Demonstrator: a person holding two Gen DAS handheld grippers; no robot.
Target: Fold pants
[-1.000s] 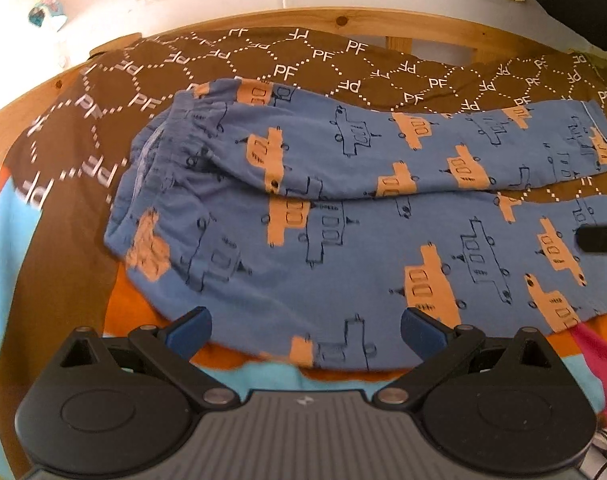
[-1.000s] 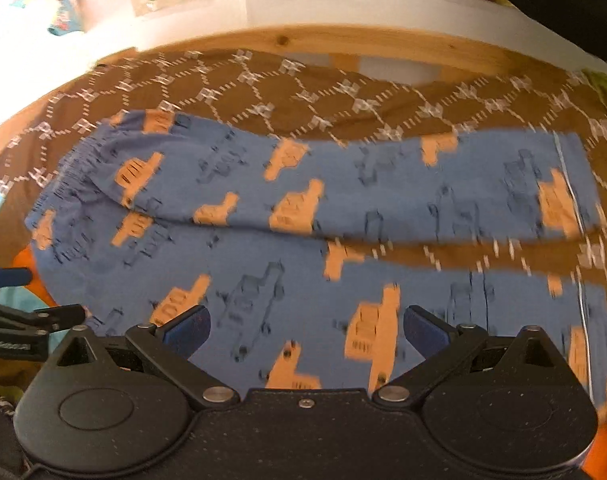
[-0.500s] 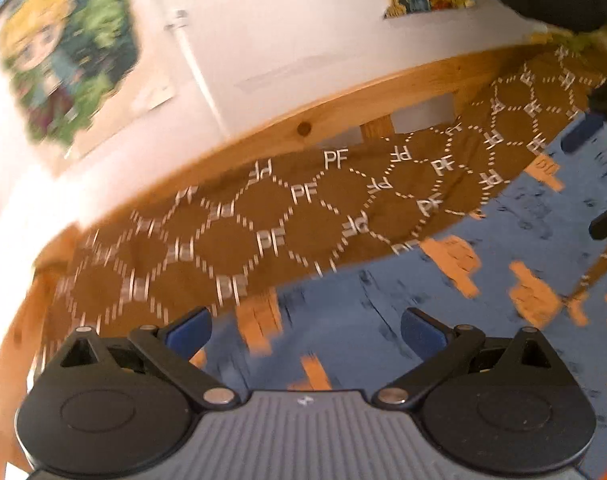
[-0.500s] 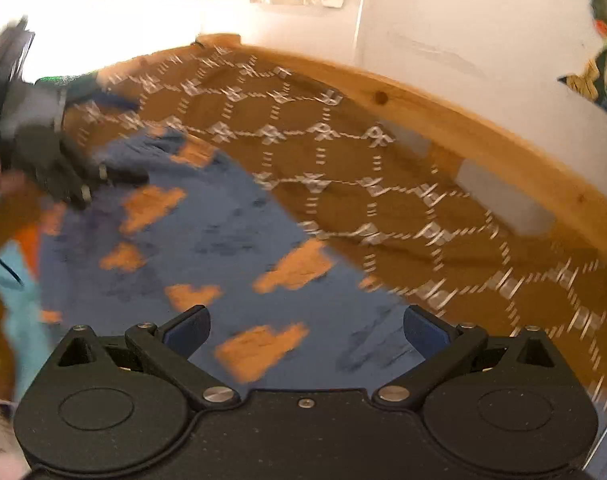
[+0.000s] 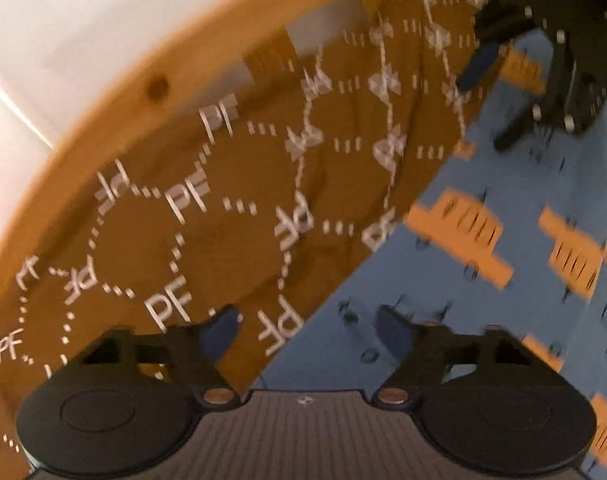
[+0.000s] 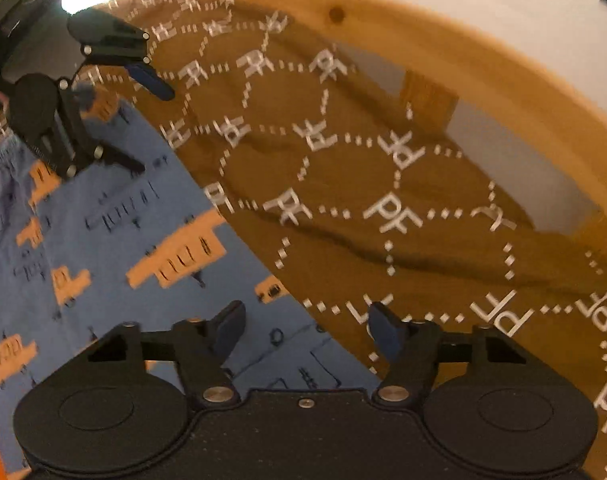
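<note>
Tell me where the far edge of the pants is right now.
The pants edge runs between the left gripper's open fingers over the brown blanket, and between the right gripper's too.

Right gripper [image 6: 305, 330], fingers [image 6: 229, 330] apart, straddles the pants [image 6: 115, 240] edge on blanket [image 6: 343, 208].

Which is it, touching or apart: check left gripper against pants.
Cannot tell. Right wrist view: left gripper straddles the pants edge, open; blur hides any contact.

Both wrist views low, facing pants [image 5: 503, 280] edge
</note>
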